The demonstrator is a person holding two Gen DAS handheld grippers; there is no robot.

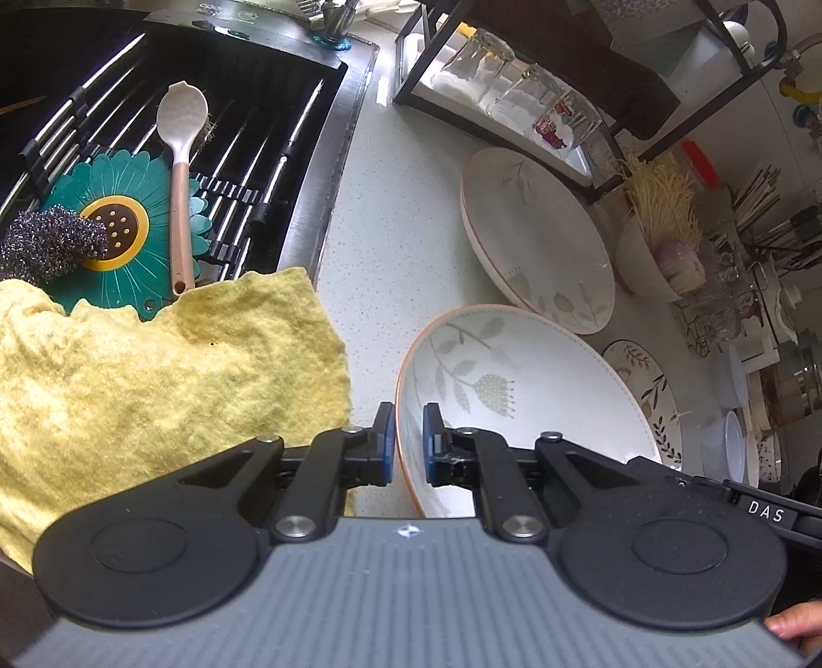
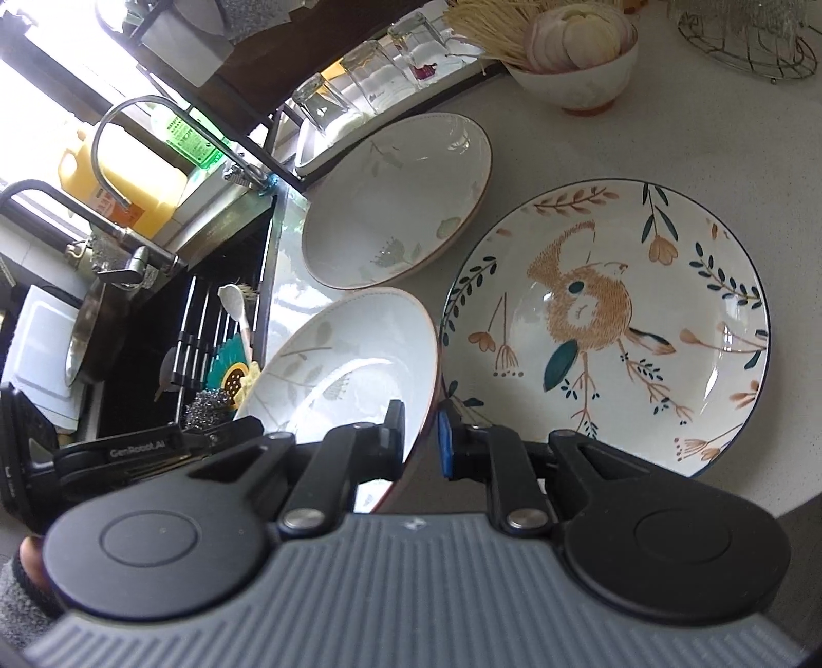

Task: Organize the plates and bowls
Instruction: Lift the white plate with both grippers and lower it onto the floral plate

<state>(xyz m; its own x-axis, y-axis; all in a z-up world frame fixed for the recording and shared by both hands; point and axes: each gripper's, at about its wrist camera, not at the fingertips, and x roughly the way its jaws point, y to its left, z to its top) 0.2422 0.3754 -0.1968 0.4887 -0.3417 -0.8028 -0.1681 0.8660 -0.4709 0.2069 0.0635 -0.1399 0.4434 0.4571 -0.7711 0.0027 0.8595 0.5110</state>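
A white leaf-pattern bowl with an orange rim (image 1: 519, 390) is held tilted above the counter by both grippers. My left gripper (image 1: 408, 444) is shut on its left rim. My right gripper (image 2: 421, 437) is shut on its right rim; the bowl (image 2: 349, 359) fills the centre of the right wrist view. A second matching leaf bowl (image 1: 539, 241) (image 2: 400, 200) rests on the counter just behind. A plate with a bird drawing (image 2: 616, 318) lies flat on the counter to the right; its edge shows in the left wrist view (image 1: 647, 390).
A sink (image 1: 354, 118) with a rack, green flower mat (image 1: 118, 231), spoon (image 1: 180, 154), steel scourer and yellow cloth (image 1: 169, 375) lies left. A black rack with upturned glasses (image 1: 514, 92) stands behind. A small bowl of food (image 2: 580, 56) and a wire basket (image 2: 750, 46) stand at the back right.
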